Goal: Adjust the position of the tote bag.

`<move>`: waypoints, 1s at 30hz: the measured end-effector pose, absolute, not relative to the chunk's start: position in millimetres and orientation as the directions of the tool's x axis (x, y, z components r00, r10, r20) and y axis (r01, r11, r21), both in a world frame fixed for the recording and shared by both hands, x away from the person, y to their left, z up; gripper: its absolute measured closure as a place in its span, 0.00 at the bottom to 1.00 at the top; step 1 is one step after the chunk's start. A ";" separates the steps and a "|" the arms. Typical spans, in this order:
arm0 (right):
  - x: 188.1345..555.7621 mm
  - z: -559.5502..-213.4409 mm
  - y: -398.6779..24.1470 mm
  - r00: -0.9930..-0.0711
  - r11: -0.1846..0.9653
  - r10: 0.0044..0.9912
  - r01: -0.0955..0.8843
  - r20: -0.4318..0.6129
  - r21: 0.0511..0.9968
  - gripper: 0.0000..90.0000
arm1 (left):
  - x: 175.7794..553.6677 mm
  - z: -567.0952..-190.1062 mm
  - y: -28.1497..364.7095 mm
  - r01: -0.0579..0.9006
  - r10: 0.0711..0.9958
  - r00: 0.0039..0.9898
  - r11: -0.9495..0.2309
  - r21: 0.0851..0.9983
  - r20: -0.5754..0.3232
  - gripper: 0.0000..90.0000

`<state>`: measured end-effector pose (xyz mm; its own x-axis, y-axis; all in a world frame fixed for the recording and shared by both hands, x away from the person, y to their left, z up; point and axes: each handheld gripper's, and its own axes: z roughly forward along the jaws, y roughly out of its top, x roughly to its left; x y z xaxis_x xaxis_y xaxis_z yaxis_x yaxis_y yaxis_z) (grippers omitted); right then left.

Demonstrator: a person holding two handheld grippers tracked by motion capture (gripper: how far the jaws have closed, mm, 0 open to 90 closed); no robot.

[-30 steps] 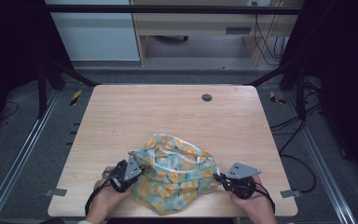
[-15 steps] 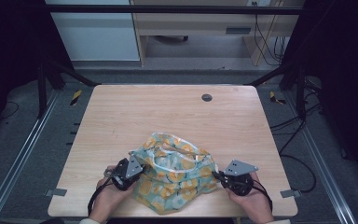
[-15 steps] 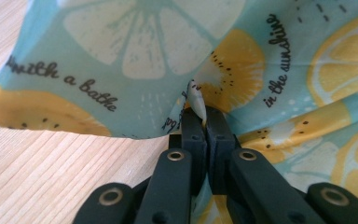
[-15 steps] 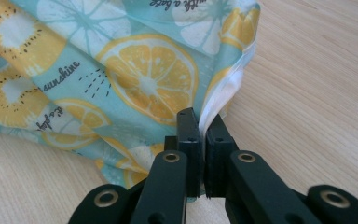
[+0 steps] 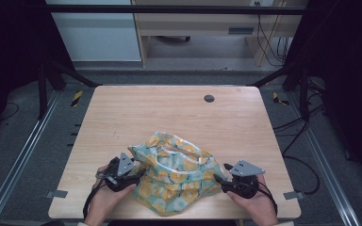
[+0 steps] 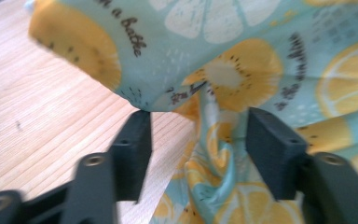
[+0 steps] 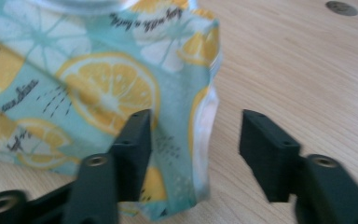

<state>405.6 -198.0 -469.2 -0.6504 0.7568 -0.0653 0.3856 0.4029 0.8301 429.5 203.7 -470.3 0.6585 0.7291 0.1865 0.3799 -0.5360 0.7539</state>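
Left gripper view brings the printing on the bag [image 6: 242, 56] closest: dark script runs across the teal cloth among orange and lemon slices, and I can make out "a bathe" near one yellow slice and what looks like "in the sunshine" further along, though blur keeps me from being sure of the rest. In the right gripper view another script line curves under the bag's rim; it is too soft for me to read.

The bag [image 5: 176, 176] lies crumpled on the near half of the tabletop [image 5: 169, 113], between my two hands, its mouth gaping upward with a pale lining showing inside. What it holds, if anything, I cannot tell.

My left tongs [image 6: 198, 140] have just been opening; the jaws stand apart with a twisted fold of the cloth between them, the pads not pressing it. My right tongs [image 7: 196, 147] have just been opening too, the jaws wide, the bag's edge standing between them and loose.

The tabletop is light wood grain with a small dark round cap [image 5: 209, 98] near its far edge. Beyond it there is grey floor, a black frame, a pale cabinet and hanging cables [image 5: 268, 42]
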 end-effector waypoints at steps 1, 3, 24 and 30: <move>405.6 -469.2 -198.0 -0.650 0.403 0.757 0.386 -0.065 0.830 0.42 | 427.4 -468.5 204.9 0.379 0.735 0.655 -0.521 0.765 0.176 0.43; 402.7 -467.3 -198.6 -0.640 0.389 0.766 0.389 -0.058 0.835 0.35 | 419.5 -460.4 209.1 0.360 0.737 0.648 -0.517 0.777 0.190 0.39; 401.8 -422.7 -196.5 -0.627 0.293 0.779 0.349 -0.011 0.890 0.38 | 464.4 -362.2 143.4 0.333 0.725 0.649 -0.543 0.771 0.231 0.27; 432.2 -419.2 -185.7 -0.612 0.304 0.790 0.420 0.020 0.855 0.41 | 482.9 -370.8 132.5 0.381 0.717 0.656 -0.584 0.717 0.235 0.26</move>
